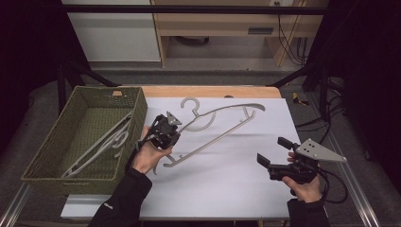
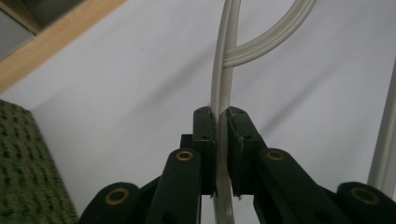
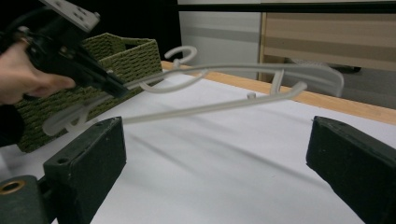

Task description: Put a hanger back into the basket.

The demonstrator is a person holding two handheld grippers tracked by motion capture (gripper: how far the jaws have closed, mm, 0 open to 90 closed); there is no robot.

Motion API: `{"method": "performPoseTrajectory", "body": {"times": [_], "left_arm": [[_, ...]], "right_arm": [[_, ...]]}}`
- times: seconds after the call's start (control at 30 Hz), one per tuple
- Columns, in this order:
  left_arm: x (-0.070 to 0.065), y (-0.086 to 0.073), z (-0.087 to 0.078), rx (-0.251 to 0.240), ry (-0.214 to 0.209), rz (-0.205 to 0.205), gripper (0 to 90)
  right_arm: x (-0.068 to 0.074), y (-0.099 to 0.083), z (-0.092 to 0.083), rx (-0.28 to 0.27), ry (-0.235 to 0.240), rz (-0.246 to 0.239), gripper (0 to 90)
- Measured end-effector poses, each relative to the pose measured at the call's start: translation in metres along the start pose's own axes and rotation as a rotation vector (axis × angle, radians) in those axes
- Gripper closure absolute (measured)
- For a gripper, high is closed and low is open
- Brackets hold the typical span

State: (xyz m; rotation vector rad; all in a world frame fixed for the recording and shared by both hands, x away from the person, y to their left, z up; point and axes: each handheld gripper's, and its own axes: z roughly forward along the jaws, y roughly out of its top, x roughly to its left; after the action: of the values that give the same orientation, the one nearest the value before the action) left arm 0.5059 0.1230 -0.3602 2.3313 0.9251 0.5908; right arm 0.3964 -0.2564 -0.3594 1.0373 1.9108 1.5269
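A pale grey plastic hanger (image 1: 215, 138) hangs tilted above the white table cover, its hook pointing away from me. My left gripper (image 1: 177, 129) is shut on the hanger's upper arm near its left end. In the left gripper view the two black pads (image 2: 205, 135) pinch the thin ribbed bar of the hanger (image 2: 224, 70) between them. The right gripper view shows that gripper (image 3: 119, 88) holding the hanger (image 3: 210, 108) clear of the table. My right gripper (image 1: 273, 150) stands open at the right, low over the cover, with nothing between its fingers (image 3: 88, 158).
A green woven basket (image 1: 108, 90) stands at the table's left with a second pale hanger (image 1: 101, 146) lying inside it. The basket's corner (image 3: 126, 53) is behind the held hanger. A wooden table edge (image 1: 213, 91) runs along the back.
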Motion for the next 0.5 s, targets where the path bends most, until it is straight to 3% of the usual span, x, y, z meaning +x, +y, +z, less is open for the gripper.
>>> {"method": "performPoseTrajectory", "body": {"times": [0.1,0.5], "left_arm": [[-0.002,0.005,-0.02,-0.043,0.03,0.014,82.7],[0.007,0.0,-0.091,-0.105,0.095,0.049,82.7]], "right_arm": [[-0.001,0.0,-0.001,-0.003,-0.003,0.001,5.1],[-0.001,-0.001,0.0,-0.002,-0.008,0.006,5.2]]}}
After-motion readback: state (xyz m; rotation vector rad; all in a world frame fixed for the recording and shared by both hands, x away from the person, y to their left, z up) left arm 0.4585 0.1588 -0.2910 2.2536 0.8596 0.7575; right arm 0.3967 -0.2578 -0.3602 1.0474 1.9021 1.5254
